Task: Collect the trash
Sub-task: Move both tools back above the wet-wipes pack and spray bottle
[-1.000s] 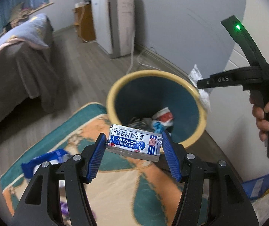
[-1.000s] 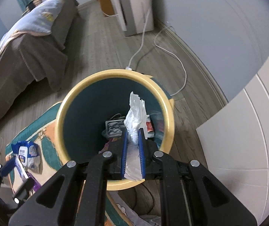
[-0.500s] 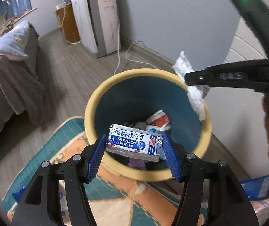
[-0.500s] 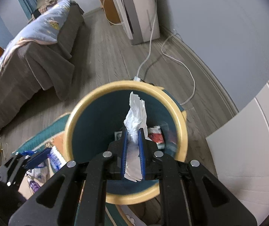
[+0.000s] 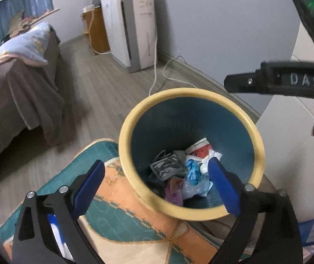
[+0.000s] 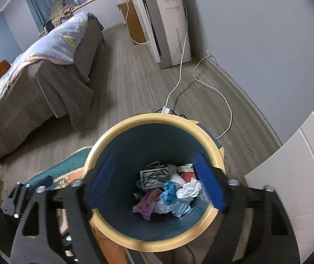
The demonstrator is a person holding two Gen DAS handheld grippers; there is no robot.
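A bin with a yellow rim (image 5: 178,92) and a teal inside stands on the floor, also seen from above by its rim (image 6: 157,117). My left gripper (image 5: 155,169) hangs over its near edge, jaws opening, with nothing between them. My right gripper (image 6: 154,162) is above the bin's mouth, jaws also opening and empty. A crumpled white tissue (image 6: 188,190) lies on the trash at the bottom, among a grey pouch (image 6: 154,176), blue scraps and a pink wrapper. One black finger (image 5: 244,81) of the right gripper reaches in from the right in the left wrist view.
A teal and orange rug (image 5: 135,220) lies in front of the bin. A bed (image 6: 47,77) is to the left. A white appliance (image 6: 167,22) stands by the wall, its cable (image 6: 178,83) running to a plug behind the bin. A white cabinet (image 6: 299,176) is to the right.
Both grippers went from shut to wide open. The blue and white packet left my left jaws and the tissue left my right jaws. The left gripper moved closer over the bin.
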